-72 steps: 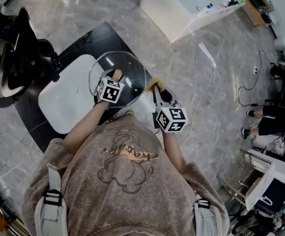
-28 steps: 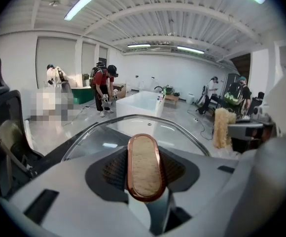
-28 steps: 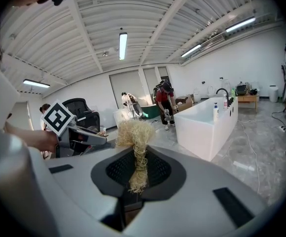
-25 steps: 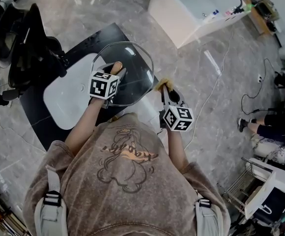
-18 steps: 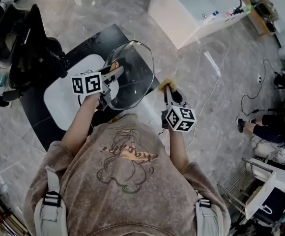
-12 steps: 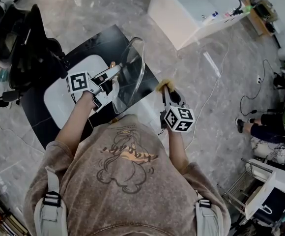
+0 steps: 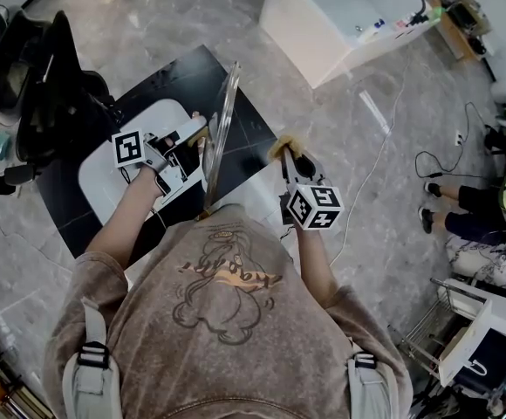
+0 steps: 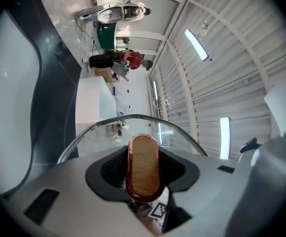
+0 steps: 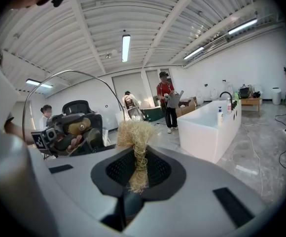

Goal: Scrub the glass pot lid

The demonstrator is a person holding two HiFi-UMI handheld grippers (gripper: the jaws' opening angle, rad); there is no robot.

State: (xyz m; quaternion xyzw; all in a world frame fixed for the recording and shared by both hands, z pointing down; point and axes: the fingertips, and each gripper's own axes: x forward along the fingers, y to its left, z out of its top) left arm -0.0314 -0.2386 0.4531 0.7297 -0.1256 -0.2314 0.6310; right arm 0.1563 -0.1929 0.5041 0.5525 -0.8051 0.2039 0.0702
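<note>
glass pot lid (image 7: 222,120) stands edge-on mid-frame overhead; the view from left gripper (image 7: 195,138) reveals jaws clamping its knob (image 8: 143,167). right gripper (image 7: 285,153) pinches a seemingly straw scrubber (image 9: 134,135).

The head view looks steeply down over the person (image 7: 227,321) onto the tabletop (image 7: 179,72). Both gripper views sit close behind their jaws, roughly level; all three show the glass lid (image 7: 221,129)

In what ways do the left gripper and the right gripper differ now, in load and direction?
The left gripper is shut on the wooden knob of the glass lid; the right gripper is shut on a straw-coloured scrubber. In the head view the left gripper points sideways, at the lid standing on edge; the right gripper points away from the person. Both hold something; scrubber and lid are apart.
</note>
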